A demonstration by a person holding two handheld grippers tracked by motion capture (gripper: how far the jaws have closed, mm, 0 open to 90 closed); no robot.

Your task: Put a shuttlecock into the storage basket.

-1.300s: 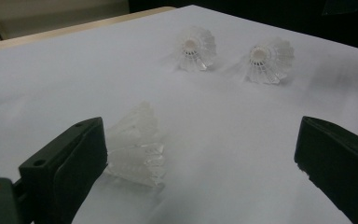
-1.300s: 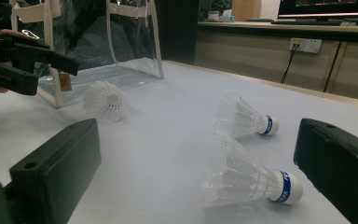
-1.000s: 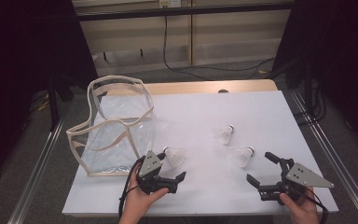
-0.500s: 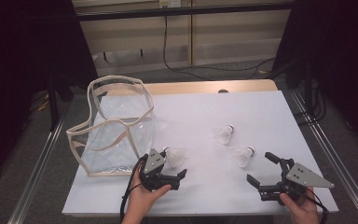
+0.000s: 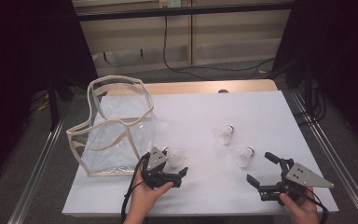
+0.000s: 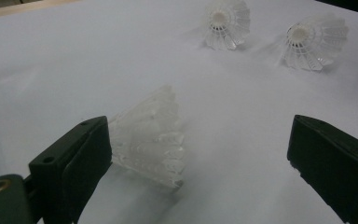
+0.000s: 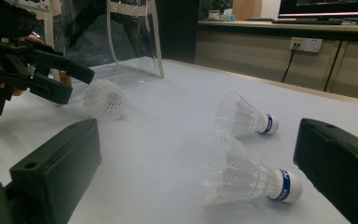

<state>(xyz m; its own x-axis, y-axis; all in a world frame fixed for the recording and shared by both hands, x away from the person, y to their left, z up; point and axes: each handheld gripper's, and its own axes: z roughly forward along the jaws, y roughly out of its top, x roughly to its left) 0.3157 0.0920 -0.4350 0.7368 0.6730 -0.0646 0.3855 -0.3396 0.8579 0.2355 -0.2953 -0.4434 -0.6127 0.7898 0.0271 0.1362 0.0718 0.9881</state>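
Observation:
Three white shuttlecocks lie on the white table (image 5: 261,112). The nearest shuttlecock (image 5: 176,157) (image 6: 151,135) rests between the jaws of my open left gripper (image 5: 177,163) (image 6: 200,158), its feather skirt against the left jaw. Two more lie to the right: one shuttlecock (image 5: 224,134) (image 7: 242,116) farther back, another shuttlecock (image 5: 242,157) (image 7: 244,182) just ahead of my open right gripper (image 5: 261,168) (image 7: 196,163), which holds nothing. Both have blue-banded corks. In the right gripper view the left gripper (image 7: 80,86) stands beside the first shuttlecock (image 7: 105,99).
A clear plastic bag (image 5: 112,126) (image 7: 121,37) with beige trim stands open at the table's left side. Metal rails run along both sides of the table. A wooden strip (image 5: 205,87) edges the far side.
My left gripper has crept forward and slightly right, so the near shuttlecock now sits between its jaws. The right gripper has stayed put.

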